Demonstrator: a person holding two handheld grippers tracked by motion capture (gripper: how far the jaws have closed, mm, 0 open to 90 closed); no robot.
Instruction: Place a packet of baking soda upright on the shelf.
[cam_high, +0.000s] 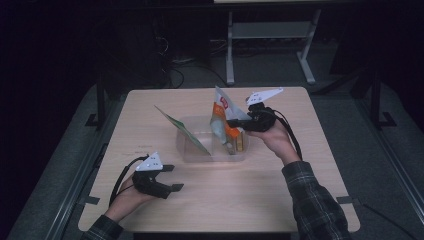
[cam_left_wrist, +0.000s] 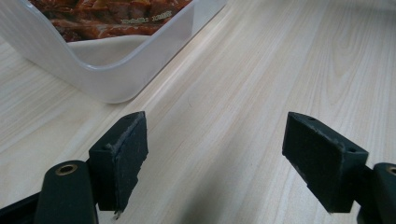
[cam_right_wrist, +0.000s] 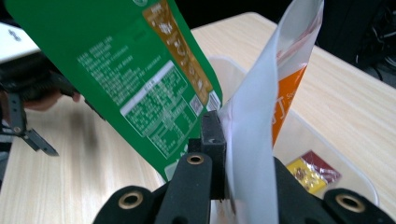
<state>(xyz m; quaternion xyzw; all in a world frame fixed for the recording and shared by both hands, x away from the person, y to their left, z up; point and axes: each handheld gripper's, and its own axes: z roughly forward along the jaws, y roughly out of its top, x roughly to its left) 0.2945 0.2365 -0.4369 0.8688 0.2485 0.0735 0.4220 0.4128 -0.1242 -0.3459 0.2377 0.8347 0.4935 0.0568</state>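
Two grippers are on the table: your left gripper (cam_high: 171, 177) rests near the front edge, jaws spread and empty. Further right, a green packet (cam_high: 182, 130) leans in the clear tub (cam_high: 186, 150). Your right gripper (cam_high: 232, 121) pinches the orange-and-white pouch (cam_high: 223, 117) above the tub.

One clear bin (cam_high: 186, 148), two upright snack bags (cam_high: 221, 120), two grippers (cam_high: 170, 178)
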